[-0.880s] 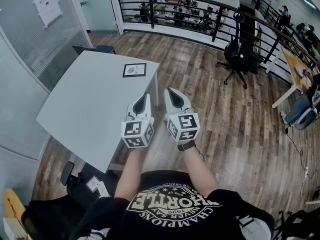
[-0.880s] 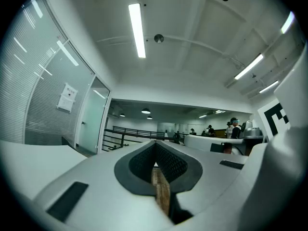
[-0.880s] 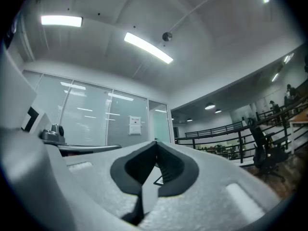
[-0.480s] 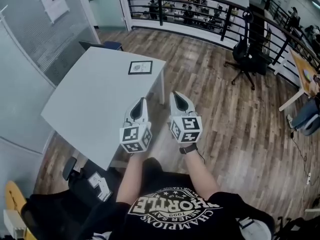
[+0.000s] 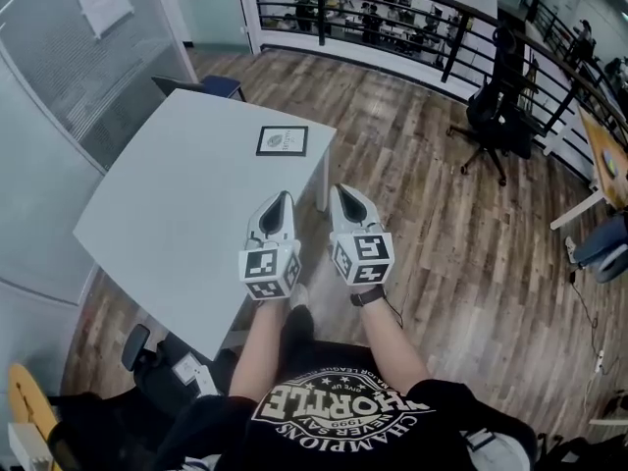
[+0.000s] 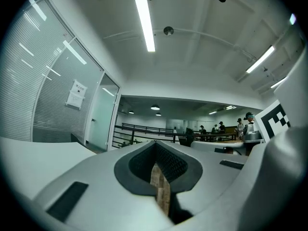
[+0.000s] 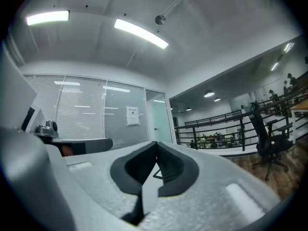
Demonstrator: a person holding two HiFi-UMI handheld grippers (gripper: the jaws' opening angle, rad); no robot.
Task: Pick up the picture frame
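Picture frame [image 5: 282,140] now seemingly straight ahead of left gripper [image 5: 281,200], no longer off to its left.

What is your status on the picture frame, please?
Left tongs and right tongs shut, empty. Small black picture frame flat on pale grey table, far corner, untouched. Nothing between.

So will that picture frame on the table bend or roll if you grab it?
Probably stiff, not floppy: the picture frame has straight dark edges. It lies flat on the table, so it shouldn't roll or tip. It looks thin, so maybe light.

The picture frame [image 5: 282,140] (dark matt rim) lies on a smooth matt table [image 5: 177,214].
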